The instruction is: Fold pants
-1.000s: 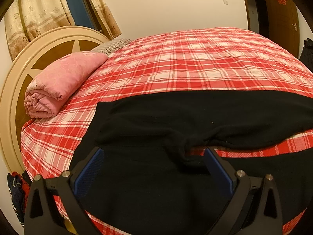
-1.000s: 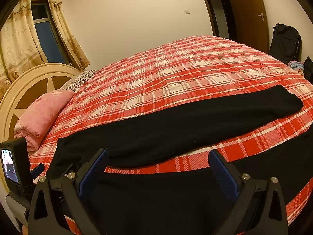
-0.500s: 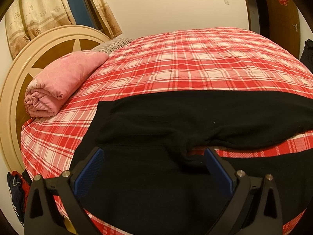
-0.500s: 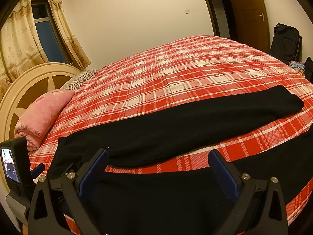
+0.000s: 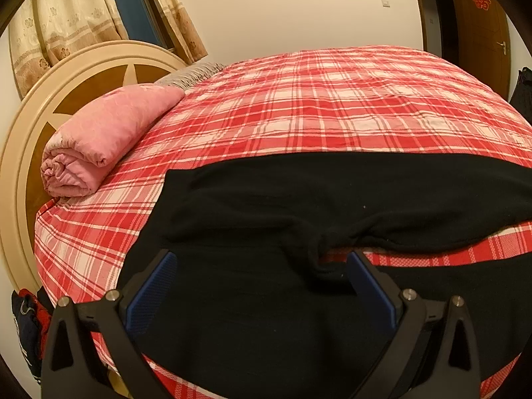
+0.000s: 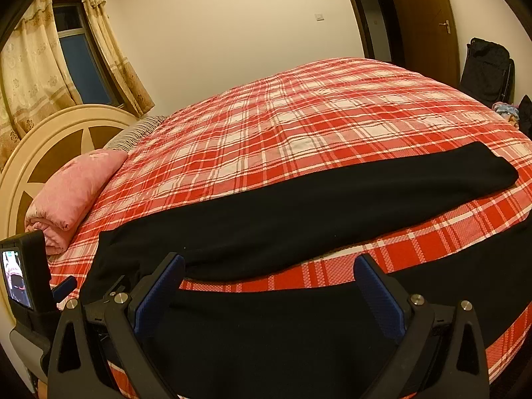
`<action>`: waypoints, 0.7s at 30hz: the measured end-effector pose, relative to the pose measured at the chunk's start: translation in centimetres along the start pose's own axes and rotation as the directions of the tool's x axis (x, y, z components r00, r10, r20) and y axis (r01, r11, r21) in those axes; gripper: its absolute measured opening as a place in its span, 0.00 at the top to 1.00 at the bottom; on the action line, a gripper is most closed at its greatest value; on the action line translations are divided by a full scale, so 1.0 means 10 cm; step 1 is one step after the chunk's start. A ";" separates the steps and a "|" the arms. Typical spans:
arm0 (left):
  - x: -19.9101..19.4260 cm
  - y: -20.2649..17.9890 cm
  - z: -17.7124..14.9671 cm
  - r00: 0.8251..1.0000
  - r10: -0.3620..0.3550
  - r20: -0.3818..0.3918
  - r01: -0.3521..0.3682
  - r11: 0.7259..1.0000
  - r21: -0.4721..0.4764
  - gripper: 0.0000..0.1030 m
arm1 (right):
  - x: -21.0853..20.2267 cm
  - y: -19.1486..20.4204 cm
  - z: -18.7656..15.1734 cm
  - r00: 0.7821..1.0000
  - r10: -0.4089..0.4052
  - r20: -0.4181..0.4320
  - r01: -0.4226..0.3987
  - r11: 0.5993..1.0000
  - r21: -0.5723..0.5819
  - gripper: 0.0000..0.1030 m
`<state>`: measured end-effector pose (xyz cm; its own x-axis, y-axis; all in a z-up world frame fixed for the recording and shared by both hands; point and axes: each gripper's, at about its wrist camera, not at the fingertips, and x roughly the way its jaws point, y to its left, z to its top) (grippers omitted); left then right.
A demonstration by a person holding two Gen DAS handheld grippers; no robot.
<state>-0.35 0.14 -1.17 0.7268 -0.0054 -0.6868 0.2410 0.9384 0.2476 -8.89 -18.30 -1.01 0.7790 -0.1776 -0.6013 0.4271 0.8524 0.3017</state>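
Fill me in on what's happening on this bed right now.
A person holds a two-finger gripper in each hand over black pants spread flat on a red plaid bed. The left gripper hovers open near the waist and crotch, the right gripper open over the near leg. Neither grips fabric; no fold has begun. A rolled pink blanket lies by the headboard.

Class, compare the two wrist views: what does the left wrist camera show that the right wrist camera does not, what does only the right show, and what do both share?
Only the left wrist view: the bunched crotch seam of the black pants and dark clothes beside the bed.

Only the right wrist view: the far leg's cuff end, a black bag by the door, and the other gripper's camera screen.

Both: open jaws on each gripper, left gripper, right gripper, the plaid bedspread, pink rolled quilt and star headboard.
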 end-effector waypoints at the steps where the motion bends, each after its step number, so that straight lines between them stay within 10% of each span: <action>1: 0.00 0.00 0.00 1.000 0.000 -0.001 0.000 1.000 -0.001 0.00 | 0.00 0.00 -0.01 1.000 0.001 -0.002 -0.001 1.000 0.001 0.01; 21: 0.36 0.37 0.17 0.994 -0.081 -0.077 0.077 0.996 -0.052 0.00 | 0.45 -0.04 0.17 0.997 0.009 -0.075 -0.016 0.996 -0.088 0.01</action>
<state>4.23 3.03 -1.55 0.6533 -0.0546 -0.7552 0.2621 0.9520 0.1579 -4.75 -20.33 -2.60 0.7465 -0.1325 -0.6521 0.3729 0.8949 0.2450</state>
